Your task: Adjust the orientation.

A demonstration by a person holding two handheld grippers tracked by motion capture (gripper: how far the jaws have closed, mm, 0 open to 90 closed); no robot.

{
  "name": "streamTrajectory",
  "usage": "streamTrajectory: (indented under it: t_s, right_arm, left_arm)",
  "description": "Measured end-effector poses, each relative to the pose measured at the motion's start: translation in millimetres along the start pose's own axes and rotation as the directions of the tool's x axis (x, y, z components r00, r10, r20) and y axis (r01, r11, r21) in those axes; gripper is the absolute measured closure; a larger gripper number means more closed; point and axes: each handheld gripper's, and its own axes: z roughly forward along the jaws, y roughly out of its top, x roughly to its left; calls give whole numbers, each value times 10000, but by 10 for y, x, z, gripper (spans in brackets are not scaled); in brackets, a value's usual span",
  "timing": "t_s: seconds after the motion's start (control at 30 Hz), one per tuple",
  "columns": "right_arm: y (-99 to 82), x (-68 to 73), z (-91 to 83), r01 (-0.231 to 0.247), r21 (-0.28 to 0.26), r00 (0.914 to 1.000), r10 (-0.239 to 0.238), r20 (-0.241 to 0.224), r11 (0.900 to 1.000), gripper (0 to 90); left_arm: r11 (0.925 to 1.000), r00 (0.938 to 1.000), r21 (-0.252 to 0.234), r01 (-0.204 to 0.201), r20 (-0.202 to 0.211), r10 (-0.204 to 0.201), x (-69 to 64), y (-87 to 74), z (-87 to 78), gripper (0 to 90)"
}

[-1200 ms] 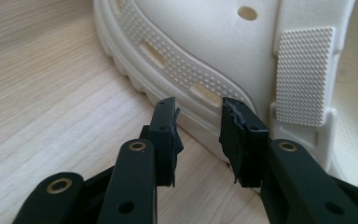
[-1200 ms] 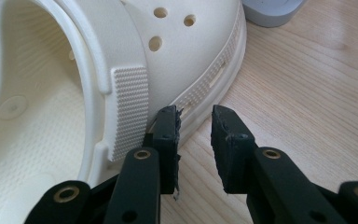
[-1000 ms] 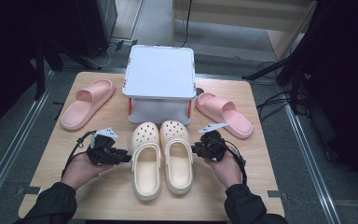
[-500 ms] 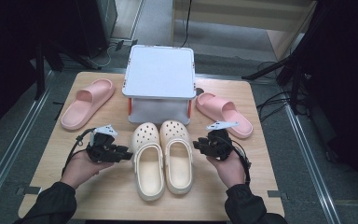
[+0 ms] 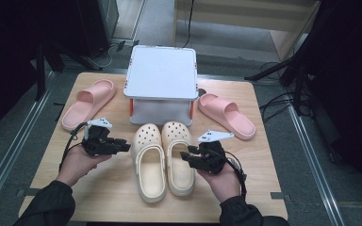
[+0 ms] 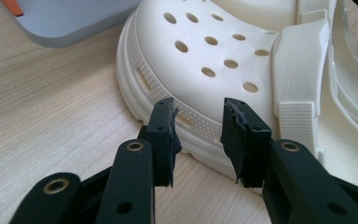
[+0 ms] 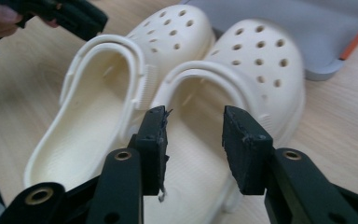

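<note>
Two cream clogs lie side by side at the table's middle, toes toward the box: the left clog [image 5: 148,165] and the right clog [image 5: 179,157]. My left gripper [image 5: 124,144] is open at the left clog's outer side. In the left gripper view its open jaws [image 6: 198,135] reach the perforated toe part [image 6: 214,56], with the tips at the sole's edge. My right gripper [image 5: 187,156] is open at the right clog's outer side. In the right gripper view its jaws [image 7: 193,144] stand apart over that clog's foot opening [image 7: 200,121], holding nothing.
A grey lidded box [image 5: 162,80] stands just behind the clogs' toes. One pink slide [image 5: 87,103] lies at the back left and another pink slide [image 5: 226,115] at the right. Bare wood lies in front of the clogs, toward the table's front edge [image 5: 122,214].
The left gripper has edged right, up to the left clog's side. The right gripper has shifted left and toward me, onto the right clog. The clogs have not moved.
</note>
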Motion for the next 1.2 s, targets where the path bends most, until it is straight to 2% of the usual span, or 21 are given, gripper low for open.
streamTrajectory:
  t_s: [0.07, 0.2, 0.3, 0.5, 0.67, 0.73, 0.9, 1.2]
  right_arm:
    - [-15, 73, 23, -34, 35, 9999, 34, -100, 10000, 562]
    - [-32, 153, 55, -183, -1, 9994, 183, -305, 9998, 529]
    - [-38, 213, 109, -10, 13, 9999, 11, -150, 10000, 500]
    - [-52, 237, 197, -329, 118, 9994, 330, -97, 9994, 431]
    - [-37, 294, 359, -240, 363, 9997, 241, -33, 9991, 388]
    - [-35, 331, 444, -120, 450, 9998, 114, 134, 9989, 377]
    - [-9, 373, 599, -407, 387, 9985, 392, 393, 9984, 348]
    - [64, 381, 758, -732, 387, 9932, 693, 931, 9966, 359]
  left_arm:
    - [9997, 9995, -171, 169, 256, -165, -11, 21, -10, 625]
    - [9992, 9996, -400, -10, 268, 21, -86, 70, -36, 613]
    - [9991, 9993, -219, -377, -37, 376, -142, 74, -32, 607]
    - [9991, 9990, -164, -399, -207, 395, -129, 73, -41, 602]
    - [9988, 9984, -20, -484, -307, 484, -110, 65, -57, 587]
    - [9979, 9973, 54, -651, -343, 653, -126, 57, -73, 586]
    - [9971, 9964, 57, -757, -375, 759, -136, 56, -96, 574]
    - [9975, 9968, -91, -704, -380, 700, -89, 82, -134, 572]
